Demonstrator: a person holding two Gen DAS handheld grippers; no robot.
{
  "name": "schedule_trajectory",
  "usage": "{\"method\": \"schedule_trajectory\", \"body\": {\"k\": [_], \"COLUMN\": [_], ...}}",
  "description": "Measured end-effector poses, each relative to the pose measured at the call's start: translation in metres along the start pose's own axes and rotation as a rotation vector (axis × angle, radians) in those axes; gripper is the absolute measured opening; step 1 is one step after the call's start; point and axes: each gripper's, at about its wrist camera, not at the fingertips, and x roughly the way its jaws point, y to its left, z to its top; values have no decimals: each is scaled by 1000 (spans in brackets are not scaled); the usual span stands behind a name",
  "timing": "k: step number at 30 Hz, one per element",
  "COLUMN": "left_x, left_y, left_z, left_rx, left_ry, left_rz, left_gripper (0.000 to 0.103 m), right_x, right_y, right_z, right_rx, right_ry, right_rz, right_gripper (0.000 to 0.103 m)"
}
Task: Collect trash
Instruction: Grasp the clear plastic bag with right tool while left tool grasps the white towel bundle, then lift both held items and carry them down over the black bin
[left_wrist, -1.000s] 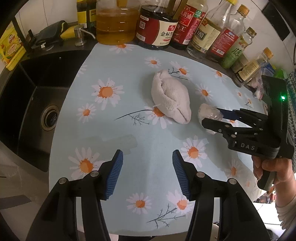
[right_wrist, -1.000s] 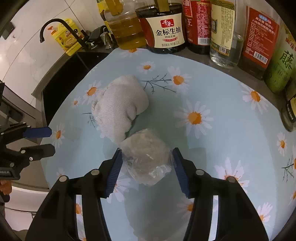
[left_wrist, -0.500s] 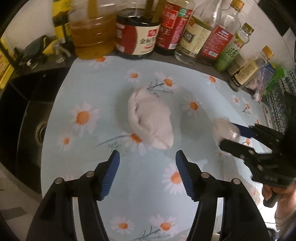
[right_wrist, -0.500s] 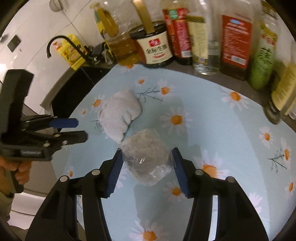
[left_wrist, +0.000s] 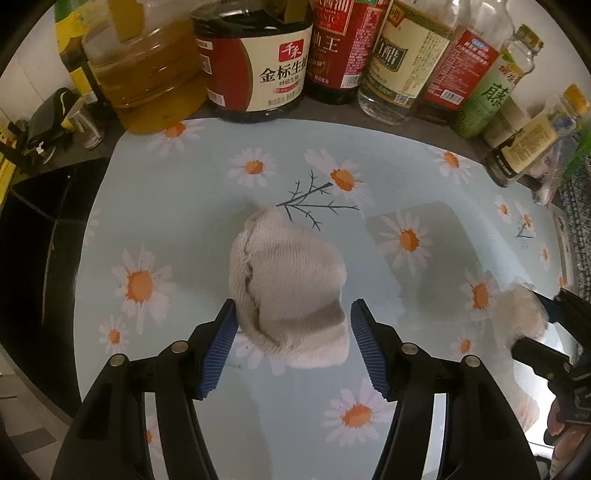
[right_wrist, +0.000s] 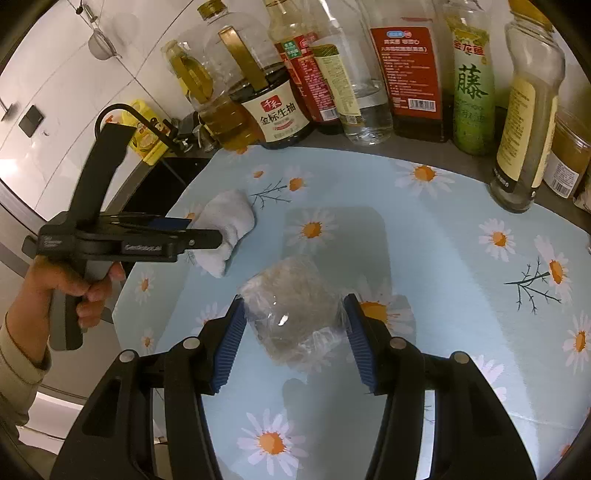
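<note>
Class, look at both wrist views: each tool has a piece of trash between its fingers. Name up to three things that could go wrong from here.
1. The right tool grips a crinkly plastic-wrapped wad; the slick film may slip out.
2. The left tool is open around the white cloth, whose near end reaches past the fingers; closing may catch only part.
3. Bottles crowd the back edge; a wide swing could topple one.

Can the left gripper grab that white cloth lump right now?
Probably yes. The left gripper is open, its blue pads on either side of the white cloth, nothing between them. The right gripper, holding the plastic-wrapped wad, is off to the side.
</note>
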Motion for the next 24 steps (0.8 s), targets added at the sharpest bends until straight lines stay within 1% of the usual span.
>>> {"method": "schedule_trajectory", "body": {"k": [5,11,12,13,14,16,18,24], "left_x": [11,21,23,24,24,25,24,17], "left_y": [-1,-4,-4,-5,-5,-4,-5,-8], "left_z": [9,15,15,16,16,17,18,11], "left_rx": [-7,13,16,20,23,24,24,37], "left_ry": [18,33,35,36,33,23,13,-3], "left_rz": [20,39,36,36,37,30,26,15], "left_gripper": [61,60,57,51,49,42,38,31], "right_x": [0,-1,-1,-2,-2,-1,0,4], "right_y": [-6,-15,-16,-17,-18,-18,-19,-17], "right_z": [-3,-5,-6,-6,-7,-7,-7,-10], "right_rx": [2,22,25,28,31,33,35,40], "right_ry": [5,0,-1,-1,-1,0,2,13], "right_rz": [15,16,15,15,16,16,18,13], "right_gripper": [54,54,54,54,54,54,54,54]}}
